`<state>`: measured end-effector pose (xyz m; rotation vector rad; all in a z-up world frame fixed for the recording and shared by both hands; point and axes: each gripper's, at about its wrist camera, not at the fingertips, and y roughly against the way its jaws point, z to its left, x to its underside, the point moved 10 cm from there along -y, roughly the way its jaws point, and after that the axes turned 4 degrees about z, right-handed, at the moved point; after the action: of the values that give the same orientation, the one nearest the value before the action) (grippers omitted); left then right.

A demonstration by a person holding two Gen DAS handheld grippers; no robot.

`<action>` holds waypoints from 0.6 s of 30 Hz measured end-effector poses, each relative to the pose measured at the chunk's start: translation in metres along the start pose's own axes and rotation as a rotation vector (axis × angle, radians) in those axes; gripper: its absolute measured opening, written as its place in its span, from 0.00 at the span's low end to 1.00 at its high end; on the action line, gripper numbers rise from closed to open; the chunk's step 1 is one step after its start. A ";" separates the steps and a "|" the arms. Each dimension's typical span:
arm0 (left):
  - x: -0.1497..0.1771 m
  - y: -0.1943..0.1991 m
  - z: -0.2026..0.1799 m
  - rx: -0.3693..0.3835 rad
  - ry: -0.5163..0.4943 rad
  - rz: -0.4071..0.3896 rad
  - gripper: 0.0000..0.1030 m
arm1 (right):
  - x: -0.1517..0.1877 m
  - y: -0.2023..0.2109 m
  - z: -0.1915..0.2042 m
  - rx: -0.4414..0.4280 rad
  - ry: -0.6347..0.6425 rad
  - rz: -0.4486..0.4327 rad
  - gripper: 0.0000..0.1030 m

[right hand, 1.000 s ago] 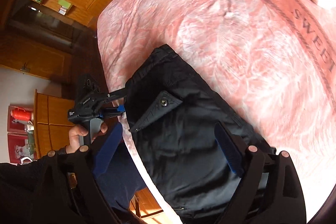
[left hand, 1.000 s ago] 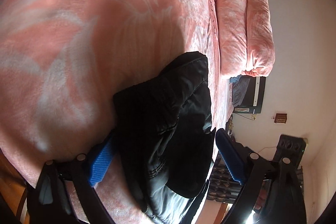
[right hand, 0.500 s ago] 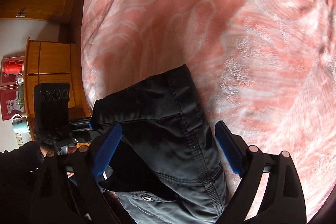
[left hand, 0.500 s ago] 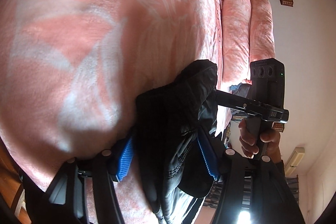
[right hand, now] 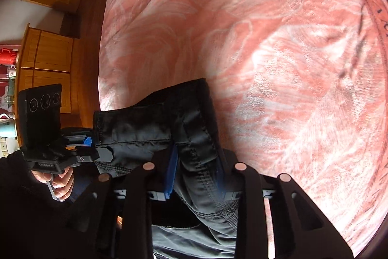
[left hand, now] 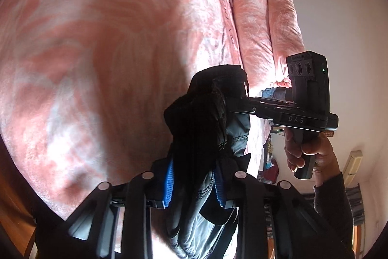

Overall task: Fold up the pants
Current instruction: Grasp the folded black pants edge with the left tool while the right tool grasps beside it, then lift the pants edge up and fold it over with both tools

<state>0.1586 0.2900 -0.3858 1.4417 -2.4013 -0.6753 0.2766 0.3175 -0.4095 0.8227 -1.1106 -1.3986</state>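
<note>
Both grippers, left (left hand: 194,182) & right (right hand: 195,177), now clenched on black pants (right hand: 155,123), lifted off bedspread (right hand: 266,40); fold can start.

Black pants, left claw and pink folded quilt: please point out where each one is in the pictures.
black pants (right hand: 155,123): right wrist view, on the stretched fabric between both claws.
left claw (left hand: 194,182): left wrist view, midway between its blue fingertips, shut on the pants.
pink folded quilt (left hand: 266,35): left wrist view, on its middle fold.

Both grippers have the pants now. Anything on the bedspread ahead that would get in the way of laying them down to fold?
Nothing visible. The left gripper and right gripper clamp the black pants, and the pink bedspread beyond is bare; pillows sit off at its far end.
</note>
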 end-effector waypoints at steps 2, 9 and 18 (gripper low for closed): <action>0.003 0.006 -0.019 0.008 -0.044 -0.004 0.27 | 0.008 0.019 0.005 0.030 0.002 -0.020 0.26; 0.024 0.024 -0.084 0.055 -0.184 -0.010 0.26 | 0.049 0.081 0.023 0.120 -0.015 -0.105 0.26; 0.071 0.040 -0.170 0.095 -0.380 0.012 0.25 | 0.116 0.151 0.038 0.222 -0.065 -0.215 0.26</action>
<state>0.1704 0.1995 -0.2208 1.4419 -2.7567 -0.9152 0.2741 0.2190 -0.2425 1.0881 -1.2729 -1.5045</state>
